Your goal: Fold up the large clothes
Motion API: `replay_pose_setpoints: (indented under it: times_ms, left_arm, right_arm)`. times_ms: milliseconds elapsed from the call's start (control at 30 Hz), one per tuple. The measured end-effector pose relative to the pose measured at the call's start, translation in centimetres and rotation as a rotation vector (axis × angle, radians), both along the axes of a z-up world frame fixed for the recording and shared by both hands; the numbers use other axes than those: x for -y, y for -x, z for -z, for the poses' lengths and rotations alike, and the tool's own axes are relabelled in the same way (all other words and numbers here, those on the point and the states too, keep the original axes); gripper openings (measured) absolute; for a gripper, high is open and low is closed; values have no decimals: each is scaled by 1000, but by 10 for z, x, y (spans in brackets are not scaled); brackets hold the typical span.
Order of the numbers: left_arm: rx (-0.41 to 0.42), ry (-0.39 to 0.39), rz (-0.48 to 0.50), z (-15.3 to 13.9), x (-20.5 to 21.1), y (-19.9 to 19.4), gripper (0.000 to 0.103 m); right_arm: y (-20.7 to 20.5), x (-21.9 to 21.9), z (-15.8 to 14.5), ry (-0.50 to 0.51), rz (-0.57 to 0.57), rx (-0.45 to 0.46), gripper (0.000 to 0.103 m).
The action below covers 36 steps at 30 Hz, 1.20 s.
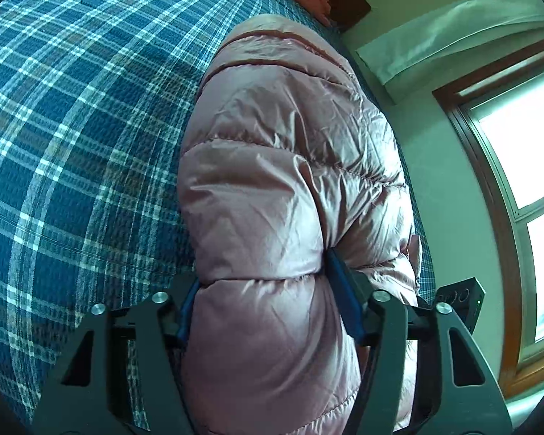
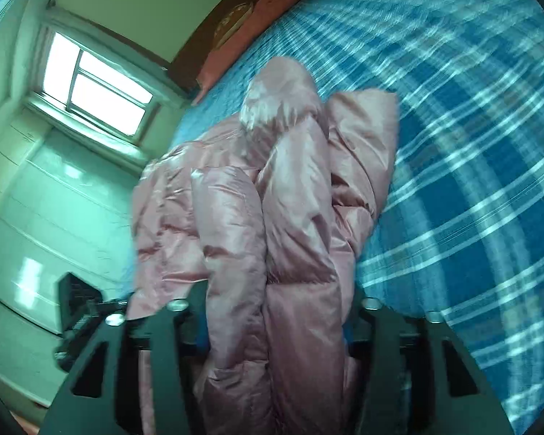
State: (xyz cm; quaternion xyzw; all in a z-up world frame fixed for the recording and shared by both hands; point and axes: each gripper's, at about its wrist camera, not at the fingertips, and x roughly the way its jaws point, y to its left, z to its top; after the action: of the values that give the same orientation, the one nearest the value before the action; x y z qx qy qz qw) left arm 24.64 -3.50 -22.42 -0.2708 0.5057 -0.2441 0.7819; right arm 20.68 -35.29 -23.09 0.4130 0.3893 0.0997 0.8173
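The puffy pink jacket (image 1: 290, 181) lies on the blue checked bed (image 1: 72, 145). The left gripper (image 1: 268, 304) squeezes one thick roll of it. The right gripper (image 2: 272, 311) squeezes a bunch too. Lift both together, evenly, so nothing slips out.

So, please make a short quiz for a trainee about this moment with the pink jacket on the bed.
1. True or false: the left gripper has the pink puffer jacket between its fingers.
2. What pattern has the bed cover? A plaid, B dots, C plain
3. Fill in: the jacket lies on the ____.

Key: 1 true; 2 A; 3 bed. The right gripper also grips the jacket.
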Motion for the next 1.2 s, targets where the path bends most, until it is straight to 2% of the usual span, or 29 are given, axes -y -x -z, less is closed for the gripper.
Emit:
replay_pose_setpoints:
  times_ms: [133,267,400,600,767,933,1067,1200]
  left_arm:
    - [42,-18,13,-13,11,2,48]
    - [87,-26,18,-27,10,3,46]
    - [136,-28,4,-41,-9,0,45]
    - [174,-25,-78,-57,-65,-23,45]
    - [176,-34,-139,-52,-118,-44,45]
    - [135,-46,-170,-33,-146,-71,45]
    - [96,-60,-179,-15,-155,-85,45]
    - [94,-51,-169,-12,-156,-88,45]
  right_arm:
    - [4,-5,-2,-27,11,32,37]
    - [5,-19,-14,-24,-6,76,35]
    - [-14,-44,-26,-41,-46,124,35]
    - [-63,-91,-40,-85,-127,166,34]
    - [-100,-124,-33,-151,-167,162,34]
    - [-128,-140,-20,-159,-180,119,34]
    - [-134,-137,-5,-165,-156,66,34]
    - [-130,-128,3,-180,-137,37,34]
